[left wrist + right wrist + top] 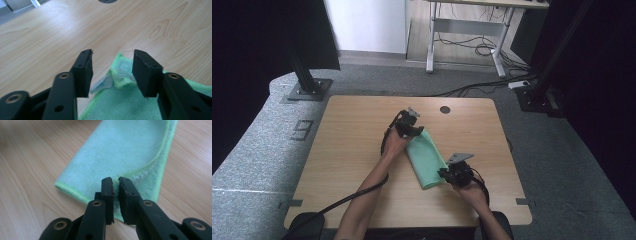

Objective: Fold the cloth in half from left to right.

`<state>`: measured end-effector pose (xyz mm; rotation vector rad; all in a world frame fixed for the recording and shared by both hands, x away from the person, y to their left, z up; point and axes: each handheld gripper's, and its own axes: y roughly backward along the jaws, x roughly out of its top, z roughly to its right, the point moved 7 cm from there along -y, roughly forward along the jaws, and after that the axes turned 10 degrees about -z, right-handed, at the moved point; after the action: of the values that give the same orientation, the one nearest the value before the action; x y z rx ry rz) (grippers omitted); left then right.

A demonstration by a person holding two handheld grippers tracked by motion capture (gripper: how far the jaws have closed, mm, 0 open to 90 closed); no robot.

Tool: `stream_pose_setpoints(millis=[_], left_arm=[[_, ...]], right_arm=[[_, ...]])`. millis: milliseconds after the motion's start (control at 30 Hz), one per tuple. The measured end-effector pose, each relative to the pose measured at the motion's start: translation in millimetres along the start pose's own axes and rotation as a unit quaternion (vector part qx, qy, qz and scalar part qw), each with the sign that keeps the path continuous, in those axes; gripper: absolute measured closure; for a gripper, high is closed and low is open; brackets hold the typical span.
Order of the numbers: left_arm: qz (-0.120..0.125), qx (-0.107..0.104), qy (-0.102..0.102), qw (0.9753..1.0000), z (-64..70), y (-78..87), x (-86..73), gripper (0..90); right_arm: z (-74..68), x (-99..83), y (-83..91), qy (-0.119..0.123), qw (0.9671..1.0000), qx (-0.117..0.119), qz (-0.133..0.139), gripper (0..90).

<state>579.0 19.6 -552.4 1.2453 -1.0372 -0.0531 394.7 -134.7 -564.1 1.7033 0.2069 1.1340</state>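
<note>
Green cloth [426, 159], folded into a long strip, lies mid-table [352, 145] and runs from the left gripper [409, 126] at its far end to the right gripper [456, 172] at its near end. Left gripper view: jaws spread, straddling a raised corner of the cloth [120, 75] with a white tag [101, 85] beside it, the pads not touching the cloth. Right gripper view: jaws pressed nearly together, pinching the top layer's edge of the cloth [120, 152], which curls up off the layer beneath
</note>
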Motion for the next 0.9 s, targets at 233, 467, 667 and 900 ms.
stream_pose_setpoints(millis=[233, 467, 667, 900], left_arm=[[0.018, 0.017, 0.0, 0.9997, -5.1, 12.2, 5.7, 35.7], [0.013, 0.016, -0.007, 0.9998, -5.5, 17.0, 2.4, 29.9], [0.006, -0.008, -0.007, 0.9999, 3.3, 19.2, -16.0, 23.4], [-0.003, -0.019, -0.018, 0.9996, 18.4, 26.7, -48.1, 19.0]], right_arm=[[15.5, -5.7, 10.7, -0.024, 0.9996, -0.014, 0.008, 72.7], [28.5, -4.5, 17.4, -0.034, 0.9987, -0.033, 0.019, 62.0], [35.0, -2.7, 11.6, -0.046, 0.998, -0.04, 0.018, 49.4], [31.9, -4.3, -4.9, -0.042, 0.9989, -0.02, -0.007, 57.3]])
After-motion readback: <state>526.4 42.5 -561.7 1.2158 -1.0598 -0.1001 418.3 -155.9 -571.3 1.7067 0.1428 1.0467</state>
